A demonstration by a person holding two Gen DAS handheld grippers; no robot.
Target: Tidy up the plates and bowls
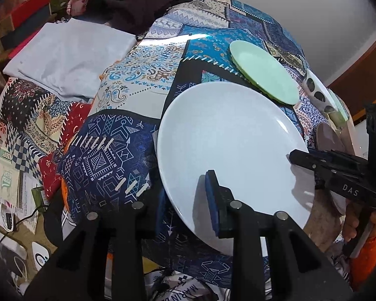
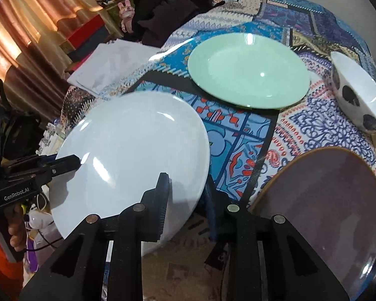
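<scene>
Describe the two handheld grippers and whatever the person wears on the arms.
Both are matte black plastic. The left gripper has blue pads on its fingers, round metal pins at the linkage, and white "GenRobot.AI" lettering on its body. The right gripper has ribbed finger edges and white "DAS" lettering. An orange sleeve shows below the left handle.

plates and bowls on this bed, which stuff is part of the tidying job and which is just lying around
Part of the job:
- white plate, rim between the jaws of both the left gripper and the right gripper
- green plate
- spotted bowl
- brown plate

Just lying about:
- folded grey cloth
- dark clothes
- pink rabbit toy
</scene>
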